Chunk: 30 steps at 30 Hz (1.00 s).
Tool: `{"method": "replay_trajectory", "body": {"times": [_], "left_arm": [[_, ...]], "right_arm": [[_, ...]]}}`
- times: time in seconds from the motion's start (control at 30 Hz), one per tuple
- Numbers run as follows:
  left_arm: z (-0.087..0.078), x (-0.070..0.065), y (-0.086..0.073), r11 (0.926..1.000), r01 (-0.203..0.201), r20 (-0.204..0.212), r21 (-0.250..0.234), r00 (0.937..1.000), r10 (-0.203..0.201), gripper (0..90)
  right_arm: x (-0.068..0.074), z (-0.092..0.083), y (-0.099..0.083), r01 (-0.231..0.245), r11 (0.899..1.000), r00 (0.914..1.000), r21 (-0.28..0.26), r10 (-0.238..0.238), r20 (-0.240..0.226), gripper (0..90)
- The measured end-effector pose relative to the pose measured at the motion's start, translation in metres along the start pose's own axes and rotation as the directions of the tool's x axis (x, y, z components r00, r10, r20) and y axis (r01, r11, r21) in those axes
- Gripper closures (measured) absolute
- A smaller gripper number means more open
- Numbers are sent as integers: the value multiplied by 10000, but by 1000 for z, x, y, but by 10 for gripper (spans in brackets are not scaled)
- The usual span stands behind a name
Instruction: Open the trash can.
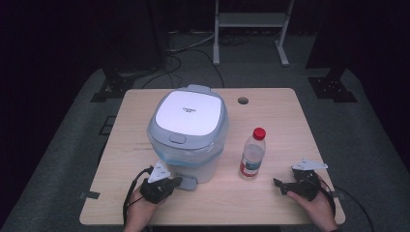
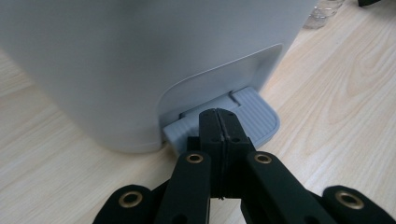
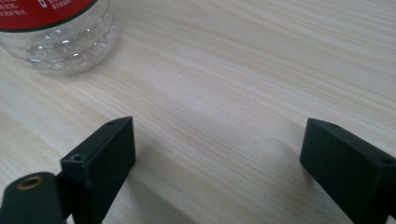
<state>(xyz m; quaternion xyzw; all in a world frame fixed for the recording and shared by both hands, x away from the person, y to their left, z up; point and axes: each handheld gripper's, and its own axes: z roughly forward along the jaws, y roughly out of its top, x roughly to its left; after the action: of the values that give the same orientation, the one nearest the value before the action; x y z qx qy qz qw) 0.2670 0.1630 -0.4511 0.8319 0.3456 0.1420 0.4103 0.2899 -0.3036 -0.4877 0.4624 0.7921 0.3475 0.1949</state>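
**Pedal under the closed jaws, lid not yet up, bottle waiting**

At about 7 o'clock on the wooden table, the left gripper sits with its jaws pressed together, holding nothing between them. In the left gripper view the tips rest on the grey foot pedal, which sticks out from the base of the pedal bin; whether they bear down with force I cannot tell.

The bin stands near the table's centre, slightly toward 10 o'clock. Its white lid lies flat and shut, and the rim of a pale bag liner bulges out beneath it.

Toward 4 o'clock from the bin, well apart from it, a clear plastic bottle with a red cap stands upright on the bare wood, untouched.

At about 5 o'clock, the right gripper rests low over the table with its jaws spread wide and empty, aimed toward the bottle's base, which the right gripper view shows at 11 o'clock.

By my reading the work is at its start: the pedal is reached, but the lid has to open, and the bottle has yet to be grasped, lifted and dropped into the bin.
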Motion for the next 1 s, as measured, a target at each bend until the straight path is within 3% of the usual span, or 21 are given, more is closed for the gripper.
{"method": "replay_trajectory", "body": {"times": [0.1,0.33,0.4,0.57,0.67,0.83,1.0], "left_arm": [[4,-1,1,9999,-107,-23,26,9999,107,900],[11,-6,4,9998,182,-31,-86,9998,-183,900],[12,-7,5,9999,-27,-109,-100,9999,26,900],[15,-10,5,9999,31,-274,-155,9996,-36,900],[16,-10,3,9997,-122,-136,-205,9998,119,900],[17,-15,2,9987,-461,-493,-208,9978,450,900],[17,-13,0,9983,-508,-519,-281,9974,493,900]], "right_arm": [[0,0,0,3,10000,10000,-1,-3,0,92],[0,0,0,3,10000,10000,0,-3,0,92],[0,0,0,2,10000,10000,0,-2,-1,92],[0,0,0,3,10000,10000,-1,-3,0,91],[0,0,0,5,10000,10000,-2,-5,-1,92],[0,0,0,4,10000,10000,-1,-4,1,91],[0,0,0,6,10000,10000,-1,-6,1,91]]}}
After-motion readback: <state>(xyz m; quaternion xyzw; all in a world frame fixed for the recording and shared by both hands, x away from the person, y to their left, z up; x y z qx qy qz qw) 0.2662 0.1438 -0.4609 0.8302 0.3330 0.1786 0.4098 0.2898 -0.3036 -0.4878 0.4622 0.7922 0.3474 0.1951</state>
